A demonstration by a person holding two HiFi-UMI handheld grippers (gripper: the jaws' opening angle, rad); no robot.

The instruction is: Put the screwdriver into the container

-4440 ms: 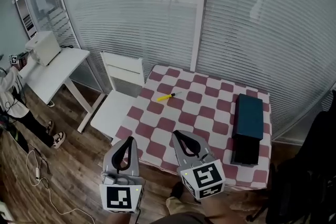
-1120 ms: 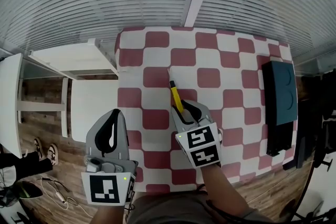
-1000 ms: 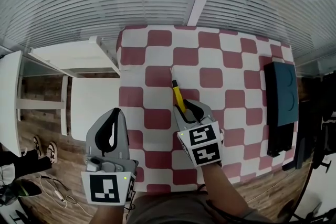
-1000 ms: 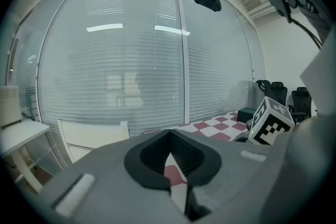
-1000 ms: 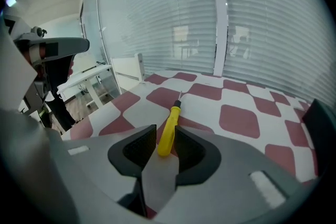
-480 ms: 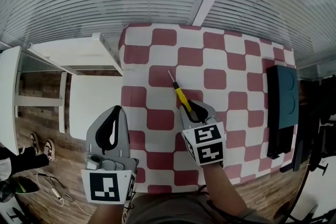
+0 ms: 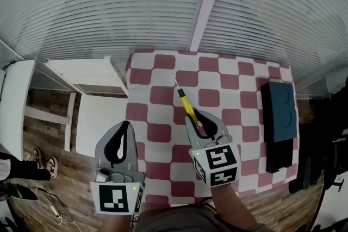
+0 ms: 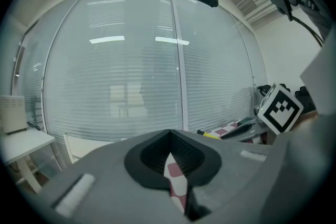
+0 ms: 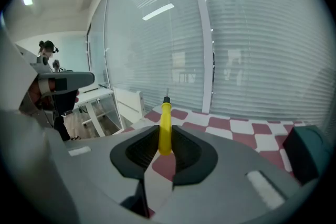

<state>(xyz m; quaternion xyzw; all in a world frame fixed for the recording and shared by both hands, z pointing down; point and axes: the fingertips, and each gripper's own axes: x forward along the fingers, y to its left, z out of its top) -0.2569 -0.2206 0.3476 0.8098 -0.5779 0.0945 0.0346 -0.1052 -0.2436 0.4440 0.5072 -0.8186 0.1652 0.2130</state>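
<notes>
Seen from above, a white desk (image 7: pixel 16 100) is standing at the far left on a wooden floor (image 7: pixel 49 136). A white chair (image 7: pixel 100 119) is sitting just beside the left edge of a table draped in a red-and-white checked cloth (image 7: pixel 217 81). A glass wall with pale horizontal blinds (image 7: pixel 136 2) is running behind everything.

The left gripper (image 7: pixel 126 129) is hovering by the table's near-left corner, over the line where the chair and cloth are meeting. Its own view is showing the two dark jaws coming together at their tips. Only a thin sliver of checked cloth is showing through the slit beneath, and nothing is sitting between them.

To its right, the right gripper (image 7: pixel 196 116) is pointing away from the person and somewhat downward over the middle of the cloth. Its jaws have just been closing and are now pressing from both sides on the lower end of the screwdriver (image 7: pixel 186 101), on its yellow handle. The tool is sticking out past the jaw tips, with its black collar and thin metal shaft aiming toward the far side of the table. It is hanging clear of the cloth.

Farther right, the dark teal container (image 7: pixel 278 111) is lying lengthwise along the table's right edge, well apart from the screwdriver. These views are not showing whether it is open.
</notes>
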